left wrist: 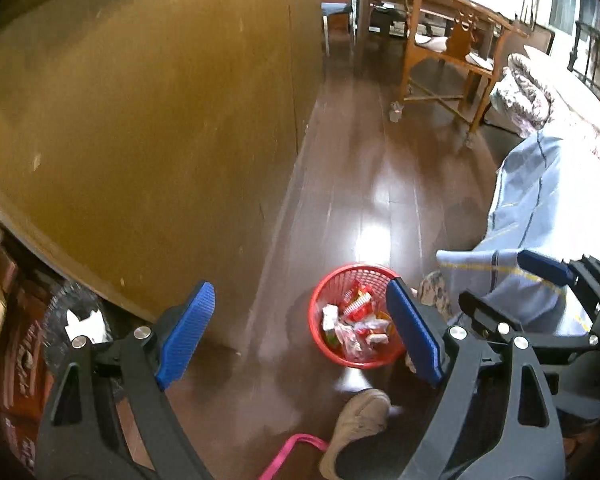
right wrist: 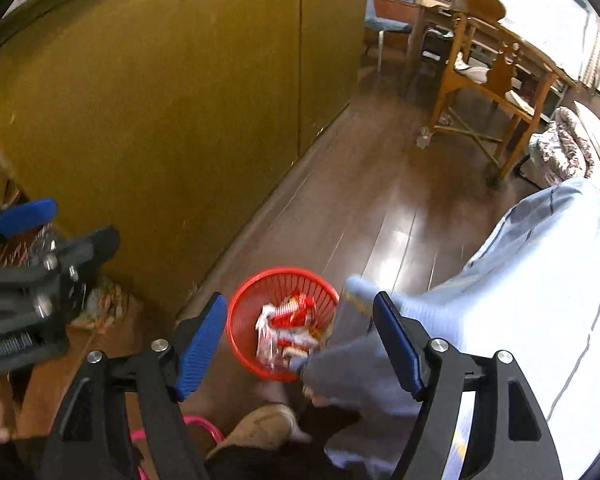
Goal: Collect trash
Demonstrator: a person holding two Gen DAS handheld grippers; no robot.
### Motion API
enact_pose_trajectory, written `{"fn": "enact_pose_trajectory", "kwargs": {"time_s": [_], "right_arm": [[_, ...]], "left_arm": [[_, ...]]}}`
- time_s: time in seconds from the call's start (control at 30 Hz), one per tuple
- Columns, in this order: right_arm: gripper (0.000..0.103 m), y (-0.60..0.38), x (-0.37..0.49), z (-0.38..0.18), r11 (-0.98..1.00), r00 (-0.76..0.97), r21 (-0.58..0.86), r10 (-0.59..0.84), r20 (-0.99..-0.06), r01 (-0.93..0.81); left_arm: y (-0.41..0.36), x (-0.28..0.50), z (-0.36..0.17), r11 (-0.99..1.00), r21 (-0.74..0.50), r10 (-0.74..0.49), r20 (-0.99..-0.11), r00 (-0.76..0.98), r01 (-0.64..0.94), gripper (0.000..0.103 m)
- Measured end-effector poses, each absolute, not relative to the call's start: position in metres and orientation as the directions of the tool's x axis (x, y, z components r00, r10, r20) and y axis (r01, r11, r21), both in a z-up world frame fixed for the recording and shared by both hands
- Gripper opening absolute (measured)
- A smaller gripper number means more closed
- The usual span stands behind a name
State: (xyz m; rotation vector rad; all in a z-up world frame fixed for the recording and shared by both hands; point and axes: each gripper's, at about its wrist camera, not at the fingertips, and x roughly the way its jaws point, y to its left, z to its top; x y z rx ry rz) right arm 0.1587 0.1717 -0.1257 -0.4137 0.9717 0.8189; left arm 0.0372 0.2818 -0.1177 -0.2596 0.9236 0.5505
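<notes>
With both the left gripper (left wrist: 300,332) and right gripper (right wrist: 298,344) spread wide and empty above the red basket (right wrist: 242,312) already holding wrappers (right wrist: 292,320) on the floor, we judge collection mostly done.

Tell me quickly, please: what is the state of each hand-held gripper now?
Left hand-held gripper: open, holding nothing.
Right hand-held gripper: open, holding nothing; the red basket of trash lies below.
</notes>
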Motion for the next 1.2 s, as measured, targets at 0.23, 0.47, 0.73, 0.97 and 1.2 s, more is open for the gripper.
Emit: {"fn": "enact_pose_trajectory", "kwargs": {"time_s": [0.23,0.47,0.73,0.97,1.2], "right_arm": [[0.075,0.181,0.141,-0.133,0.609,0.279,0.025,0.399,-0.873,-0.793],[0.078,0.174,0.148,-0.140,0.641,0.210,0.109,0.400,-0.892,-0.760],[0.078,0.177,0.145,-0.141,0.658,0.235,0.071,0.365,-0.901,-0.749],[0.078,0.171,0.143,-0.141,0.664,0.249,0.059,0.359,-0.900,-0.746],[0.078,0.157,0.142,-0.139,0.683,0.260,0.074,0.373,-0.891,-0.726]], "left_arm": [[0.277,0.039,-0.129,0.851,0.048,0.343,-0.804,0.485,-0.523,0.085],[0.280,0.044,-0.143,0.872,0.070,0.325,-0.823,0.466,-0.484,0.088],[0.276,0.045,-0.152,0.886,0.077,0.306,-0.838,0.452,-0.458,0.088],[0.274,0.043,-0.150,0.891,0.065,0.295,-0.834,0.466,-0.448,0.088],[0.271,0.041,-0.149,0.899,0.066,0.287,-0.835,0.469,-0.433,0.088]]}}
